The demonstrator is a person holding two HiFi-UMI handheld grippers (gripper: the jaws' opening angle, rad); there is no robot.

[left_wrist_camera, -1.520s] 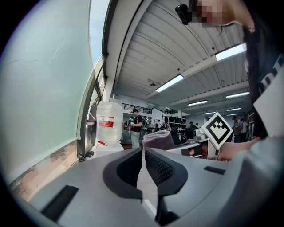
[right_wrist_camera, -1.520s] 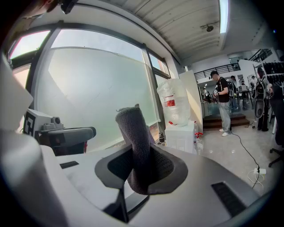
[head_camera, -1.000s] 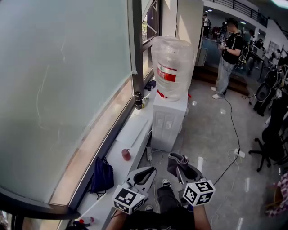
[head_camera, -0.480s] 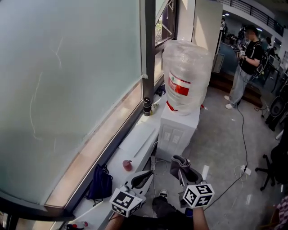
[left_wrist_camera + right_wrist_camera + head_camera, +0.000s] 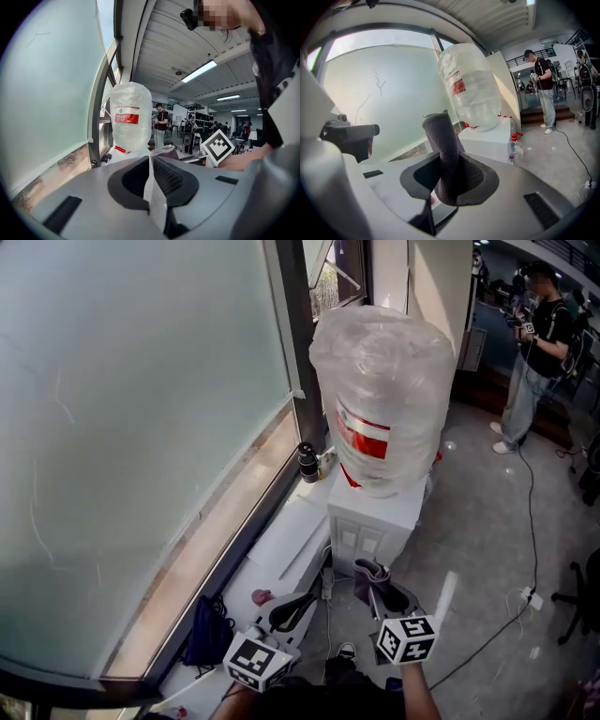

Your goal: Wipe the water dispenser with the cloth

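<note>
Cloth (image 5: 445,154): one, dark grey and folded. It is clamped between the jaws of the right gripper (image 5: 450,174) and stands upright out of them.
Cloth position: in front of the water dispenser (image 5: 375,512), apart from its white cabinet.
Right gripper: jaws closed on the cloth's lower part.
Left gripper (image 5: 151,173): jaws drawn together to a thin slit with nothing between them. It is just beside the right gripper, on the window side.
Water dispenser: one, standing against the far end of the white ledge (image 5: 281,531) under the window.
Bottle (image 5: 384,399): one, large and wrapped in clear film, red label, upended on the dispenser's top.
Ledge: one dark flask (image 5: 307,463) at its far end, beside the dispenser, and one pink cup (image 5: 260,597) at its near end.
</note>
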